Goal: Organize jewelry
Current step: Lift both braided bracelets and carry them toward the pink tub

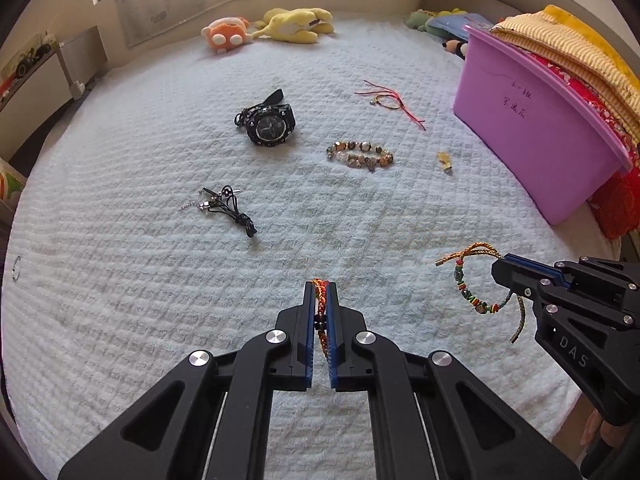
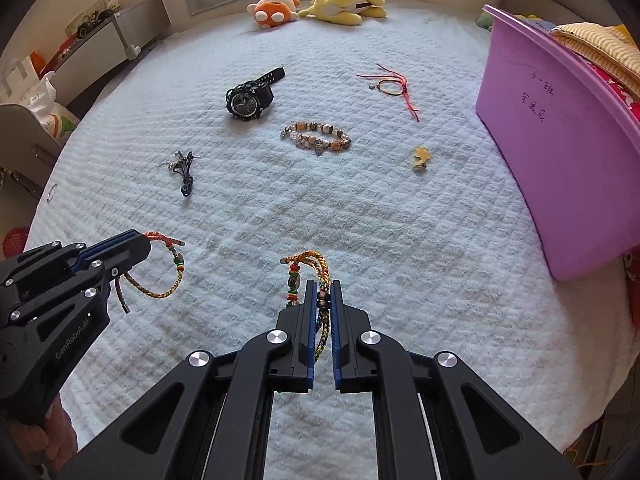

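Observation:
My left gripper (image 1: 320, 286) is shut on a braided orange-yellow cord bracelet (image 1: 320, 312); it hangs from that gripper (image 2: 149, 245) in the right wrist view as a loop (image 2: 160, 292). My right gripper (image 2: 324, 285) is shut on a second braided bracelet with coloured beads (image 2: 306, 262), also seen at the right in the left wrist view (image 1: 466, 280). Both are held above the white bedspread (image 1: 360, 220). On it lie a black watch (image 1: 268, 124), a stone-bead bracelet (image 1: 360, 154), a red string bracelet (image 1: 390, 100), a black cord necklace (image 1: 228, 206) and a small yellow charm (image 1: 444, 161).
A purple plastic tub (image 1: 532, 136) with folded cloth on top stands at the right of the bed. Plush toys (image 1: 272, 28) lie at the far edge. A thin ring (image 1: 16, 268) lies at the left edge. A grey cabinet (image 2: 120, 36) stands beyond the bed.

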The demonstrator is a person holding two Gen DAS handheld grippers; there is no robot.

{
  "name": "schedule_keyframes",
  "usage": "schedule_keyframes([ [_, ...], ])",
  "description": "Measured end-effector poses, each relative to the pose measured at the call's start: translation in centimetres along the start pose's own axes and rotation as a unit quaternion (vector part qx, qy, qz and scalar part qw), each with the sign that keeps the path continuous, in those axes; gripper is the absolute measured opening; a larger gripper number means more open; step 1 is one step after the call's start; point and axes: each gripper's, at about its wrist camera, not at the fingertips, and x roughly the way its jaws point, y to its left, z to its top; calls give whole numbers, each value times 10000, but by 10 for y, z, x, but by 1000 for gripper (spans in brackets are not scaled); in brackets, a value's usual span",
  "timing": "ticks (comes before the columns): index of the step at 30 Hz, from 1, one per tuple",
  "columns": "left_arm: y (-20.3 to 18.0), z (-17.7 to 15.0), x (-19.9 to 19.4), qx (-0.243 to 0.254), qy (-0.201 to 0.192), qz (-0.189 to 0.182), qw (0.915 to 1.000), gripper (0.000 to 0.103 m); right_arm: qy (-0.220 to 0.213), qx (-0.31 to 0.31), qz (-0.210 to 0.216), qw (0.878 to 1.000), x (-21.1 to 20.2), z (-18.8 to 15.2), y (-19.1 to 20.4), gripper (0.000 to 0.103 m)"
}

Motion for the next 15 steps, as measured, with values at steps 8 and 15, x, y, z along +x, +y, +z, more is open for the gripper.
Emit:
schedule_keyframes([
  [8, 6, 34, -62, -2, -14, -77, 10000, 6, -165, 269, -32, 9995, -81, 21, -9, 6],
  [15, -8, 72, -120, 295, -128, -152, 9994, 6, -332, 581, 42, 9978, -146, 38, -21, 7],
])
